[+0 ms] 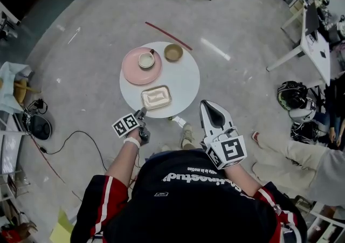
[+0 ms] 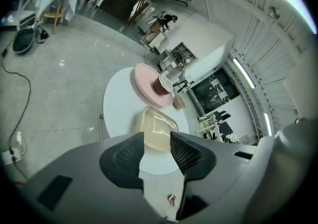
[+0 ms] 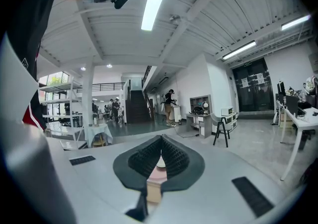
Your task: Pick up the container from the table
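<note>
Translucent rounded-rectangular container (image 1: 156, 97) on round white surface (image 1: 183, 83); left gripper (image 2: 156, 141) jaws wide, empty; right gripper (image 3: 160, 141) ribbed jaws closed.

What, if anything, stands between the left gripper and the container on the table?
Nothing visible does. The left gripper, jaws apart, is at the near edge of the table, with the container just beyond it; the pink plate sits farther back.

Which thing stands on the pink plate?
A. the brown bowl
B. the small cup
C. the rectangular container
B: in the head view the small cup sits on the pink plate, while the brown bowl and the container rest directly on the white table.
</note>
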Tool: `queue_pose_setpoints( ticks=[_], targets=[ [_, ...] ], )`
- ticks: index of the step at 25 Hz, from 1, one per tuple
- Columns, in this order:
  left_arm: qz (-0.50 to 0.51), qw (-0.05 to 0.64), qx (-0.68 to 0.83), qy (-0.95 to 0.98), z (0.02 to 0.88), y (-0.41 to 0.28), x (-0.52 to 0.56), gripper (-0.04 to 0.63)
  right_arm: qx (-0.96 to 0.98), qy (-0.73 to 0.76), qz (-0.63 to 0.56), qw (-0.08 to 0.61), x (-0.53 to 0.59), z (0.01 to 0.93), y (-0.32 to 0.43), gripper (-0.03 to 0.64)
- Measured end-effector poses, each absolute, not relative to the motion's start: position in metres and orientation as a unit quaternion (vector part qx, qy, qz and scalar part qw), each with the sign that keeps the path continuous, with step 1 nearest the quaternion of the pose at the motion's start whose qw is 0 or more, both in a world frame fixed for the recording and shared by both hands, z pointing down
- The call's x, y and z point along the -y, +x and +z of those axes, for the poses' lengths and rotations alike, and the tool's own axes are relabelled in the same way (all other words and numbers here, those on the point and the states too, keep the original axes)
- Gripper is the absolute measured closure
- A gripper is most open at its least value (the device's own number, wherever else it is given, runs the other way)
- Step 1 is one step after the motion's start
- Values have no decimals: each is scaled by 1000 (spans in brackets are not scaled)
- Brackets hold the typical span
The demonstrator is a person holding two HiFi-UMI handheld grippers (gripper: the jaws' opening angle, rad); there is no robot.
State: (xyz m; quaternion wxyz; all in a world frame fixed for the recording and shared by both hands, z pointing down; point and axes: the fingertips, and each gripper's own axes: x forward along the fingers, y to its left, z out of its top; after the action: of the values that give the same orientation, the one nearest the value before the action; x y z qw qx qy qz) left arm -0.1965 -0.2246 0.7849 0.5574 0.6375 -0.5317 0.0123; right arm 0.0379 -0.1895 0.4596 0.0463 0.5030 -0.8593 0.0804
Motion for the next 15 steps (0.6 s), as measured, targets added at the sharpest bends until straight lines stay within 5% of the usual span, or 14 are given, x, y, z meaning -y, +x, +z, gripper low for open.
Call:
queue_pose_setpoints(
  ticks=[15],
  targets=[
    [42,570,560,600,829,-200,241,437,858,504,81,55,222,463,57,609]
  ],
)
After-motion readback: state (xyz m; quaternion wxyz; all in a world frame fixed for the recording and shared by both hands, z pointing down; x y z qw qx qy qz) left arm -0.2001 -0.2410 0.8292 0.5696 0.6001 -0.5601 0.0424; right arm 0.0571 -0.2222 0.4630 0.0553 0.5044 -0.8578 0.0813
